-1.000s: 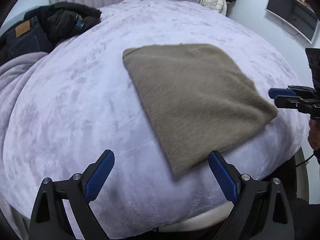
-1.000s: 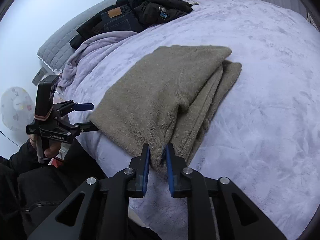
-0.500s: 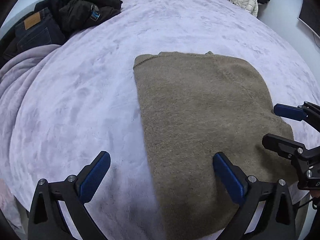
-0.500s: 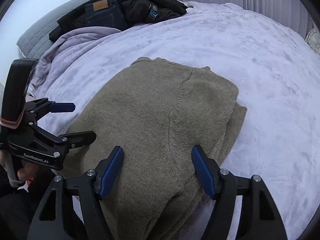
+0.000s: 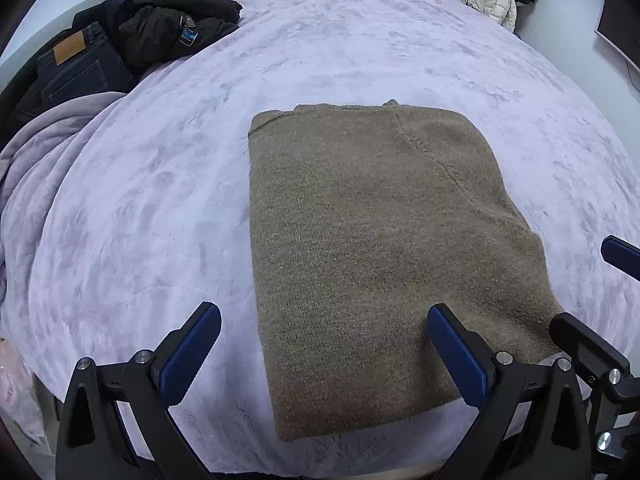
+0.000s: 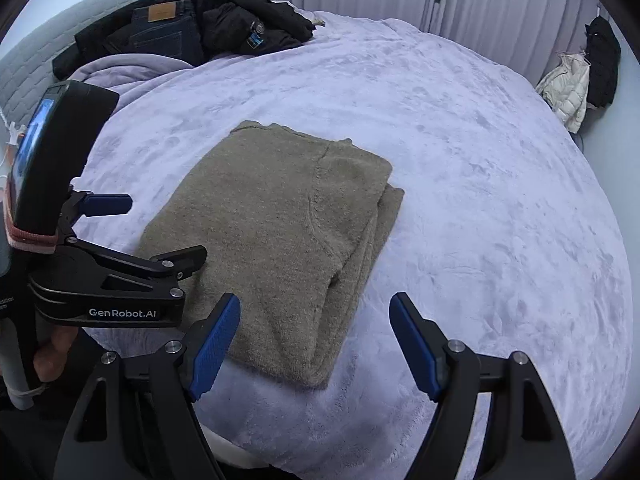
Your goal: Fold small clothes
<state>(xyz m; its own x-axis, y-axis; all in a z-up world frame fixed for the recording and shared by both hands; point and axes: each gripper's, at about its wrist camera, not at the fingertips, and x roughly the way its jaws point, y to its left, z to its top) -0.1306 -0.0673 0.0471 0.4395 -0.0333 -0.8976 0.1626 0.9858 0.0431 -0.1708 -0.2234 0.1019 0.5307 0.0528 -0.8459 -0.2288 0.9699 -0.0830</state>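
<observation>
Item under task: olive-brown knitted sweater [image 5: 376,248], folded into a rectangle of several layers, lying flat on the bed [image 5: 160,208] near its front edge.
Fold condition: a seam line curves across the top layer; stacked layer edges show along the sweater's right side in the right wrist view [image 6: 280,240].
Left claw [image 5: 324,354]: wide apart, nothing between the pads. One blue pad hangs over the bare blanket, the other over the sweater's near part. Contact with the fabric cannot be told.
Right claw [image 6: 316,346]: jaws opening, already wide, gripping nothing. The sweater's near right corner lies below the gap, clear of both pads.
Relation of claws: the left claw appears at the left of the right wrist view [image 6: 156,230], over the sweater's left edge, carried in a hand [image 6: 52,354].
Bed cover: pale lilac plush blanket, wrinkled.
Other items: dark jeans [image 5: 76,68] and a black jacket [image 5: 168,20] heaped at the far left corner of the bed, well apart from the sweater.
Background: a white puffer coat [image 6: 566,90] hangs by the wall.
</observation>
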